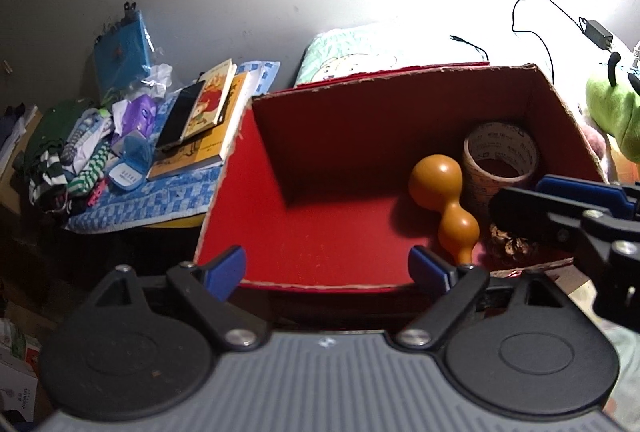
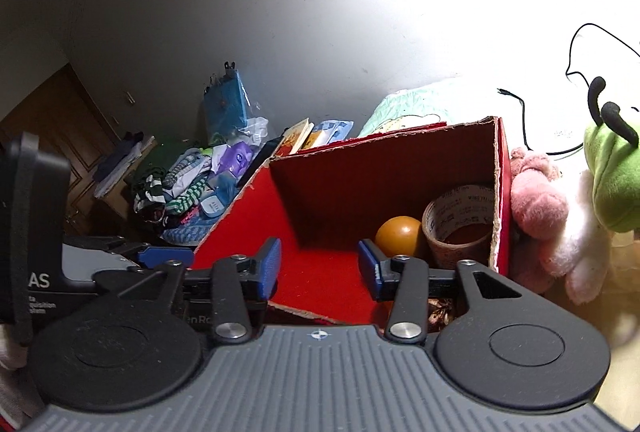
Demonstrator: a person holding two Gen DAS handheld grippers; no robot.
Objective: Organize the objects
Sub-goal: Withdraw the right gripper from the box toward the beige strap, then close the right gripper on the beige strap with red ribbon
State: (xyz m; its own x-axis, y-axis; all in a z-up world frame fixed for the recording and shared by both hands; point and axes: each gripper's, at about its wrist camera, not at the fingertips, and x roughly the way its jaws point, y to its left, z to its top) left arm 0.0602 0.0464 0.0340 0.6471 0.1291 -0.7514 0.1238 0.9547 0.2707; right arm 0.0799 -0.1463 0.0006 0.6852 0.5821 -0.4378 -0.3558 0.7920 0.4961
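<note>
So far partly done: loose pile [image 1: 92, 148] and books [image 1: 208, 120] lie left of the red box [image 1: 320, 232], outside it. In the box's right end: gourd [image 1: 444, 192], tape roll [image 1: 500, 156], pine cone [image 1: 512, 246]. Plush toys [image 2: 560, 216] wait right of the box. Left claw [image 1: 326, 270] and right claw [image 2: 318, 264] both spread apart, empty, at the near rim.

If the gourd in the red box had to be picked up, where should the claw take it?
Probably at the narrow waist of the gourd, coming from above with jaws across it. It lies on its side on the box floor, and the tape roll crowds its far side, so a sideways approach looks blocked.
</note>
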